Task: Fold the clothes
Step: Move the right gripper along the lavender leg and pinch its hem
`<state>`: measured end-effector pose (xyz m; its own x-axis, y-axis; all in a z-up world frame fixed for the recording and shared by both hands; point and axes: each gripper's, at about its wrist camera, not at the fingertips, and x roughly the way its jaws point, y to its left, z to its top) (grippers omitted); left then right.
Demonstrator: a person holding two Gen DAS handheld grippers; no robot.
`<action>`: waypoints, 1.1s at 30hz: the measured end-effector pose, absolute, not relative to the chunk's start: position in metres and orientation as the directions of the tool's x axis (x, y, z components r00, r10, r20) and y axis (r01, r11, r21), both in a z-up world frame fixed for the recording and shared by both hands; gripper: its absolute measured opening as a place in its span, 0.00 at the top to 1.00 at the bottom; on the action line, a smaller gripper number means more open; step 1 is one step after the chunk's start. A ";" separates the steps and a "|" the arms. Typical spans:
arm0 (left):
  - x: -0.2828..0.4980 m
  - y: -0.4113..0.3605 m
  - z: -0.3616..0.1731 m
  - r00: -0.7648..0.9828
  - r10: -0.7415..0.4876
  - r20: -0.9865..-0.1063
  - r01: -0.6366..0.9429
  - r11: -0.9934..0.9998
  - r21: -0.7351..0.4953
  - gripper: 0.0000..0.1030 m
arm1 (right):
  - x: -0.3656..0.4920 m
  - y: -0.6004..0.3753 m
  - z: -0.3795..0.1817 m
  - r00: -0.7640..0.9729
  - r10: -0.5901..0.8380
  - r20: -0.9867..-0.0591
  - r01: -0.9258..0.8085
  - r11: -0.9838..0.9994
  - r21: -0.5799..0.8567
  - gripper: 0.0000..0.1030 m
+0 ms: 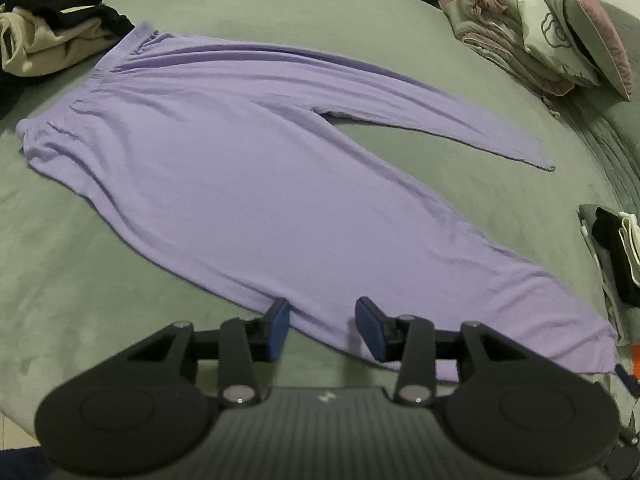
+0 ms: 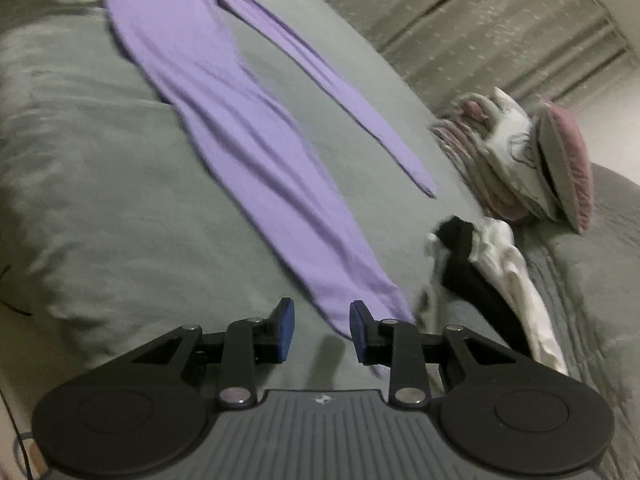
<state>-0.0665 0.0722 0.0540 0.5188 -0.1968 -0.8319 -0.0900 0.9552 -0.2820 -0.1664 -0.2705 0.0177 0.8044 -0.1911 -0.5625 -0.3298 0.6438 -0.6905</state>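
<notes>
A pair of lilac trousers (image 1: pixel 248 184) lies spread flat on a bed (image 1: pixel 80 280) covered in grey-green fabric. The bed has plenty of bare cover on the near side of the trousers and in the wedge between the two legs. The waistband end sits close to a heap of beige and black clothes (image 1: pixel 52 36) at the far left in the left wrist view. Beyond the thinner leg, a stack of folded quilts and pillows (image 1: pixel 552 32) in grey and dusty pink takes up the far right corner. At the right edge of the bed, near the cuffs, lie a few black and white garments (image 2: pixel 492 276).

The trousers look smooth, with only soft creases running lengthwise and gathers at the elastic waist. The legs splay apart in a narrow V; the nearer leg is broad, the farther one lies narrow, its cuff tapering to a point.

The left gripper (image 1: pixel 322 330) hangs just above the nearer leg's edge, its blue pads apart with nothing pressed between them. The right gripper (image 2: pixel 322 330) hovers at a leg's cuff end, jaws likewise apart and holding nothing; the view there is blurred.

No containers show.
</notes>
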 end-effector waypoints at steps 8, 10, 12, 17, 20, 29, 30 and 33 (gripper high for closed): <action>-0.066 0.077 0.051 0.516 -0.218 -0.828 -0.084 0.950 -0.302 0.61 | -0.156 -0.265 0.001 0.784 -0.217 -0.581 -0.373 0.584 -0.721 0.98; -0.066 0.078 0.051 0.515 -0.225 -0.827 -0.080 0.948 -0.308 0.61 | -0.157 -0.267 0.005 0.783 -0.215 -0.584 -0.361 0.608 -0.707 0.99; -0.065 0.081 0.051 0.514 -0.233 -0.826 -0.080 0.945 -0.316 0.62 | -0.160 -0.272 0.010 0.784 -0.224 -0.579 -0.334 0.634 -0.697 0.99; -0.065 0.087 0.054 0.517 -0.237 -0.822 -0.088 0.941 -0.327 0.64 | -0.175 -0.280 0.027 0.793 -0.184 -0.580 -0.307 0.701 -0.643 0.99; -0.065 0.087 0.055 0.518 -0.236 -0.822 -0.092 0.940 -0.328 0.64 | -0.177 -0.281 0.030 0.785 -0.177 -0.594 -0.315 0.711 -0.629 0.99; -0.062 0.091 0.056 0.522 -0.236 -0.820 -0.102 0.937 -0.334 0.64 | -0.176 -0.282 0.028 0.767 -0.189 -0.614 -0.316 0.721 -0.616 0.98; -0.062 0.091 0.056 0.521 -0.236 -0.820 -0.103 0.937 -0.335 0.64 | -0.176 -0.283 0.029 0.771 -0.191 -0.608 -0.305 0.727 -0.615 0.89; -0.062 0.093 0.056 0.519 -0.236 -0.821 -0.107 0.936 -0.337 0.64 | -0.174 -0.300 0.045 0.783 -0.176 -0.596 -0.224 0.815 -0.534 0.65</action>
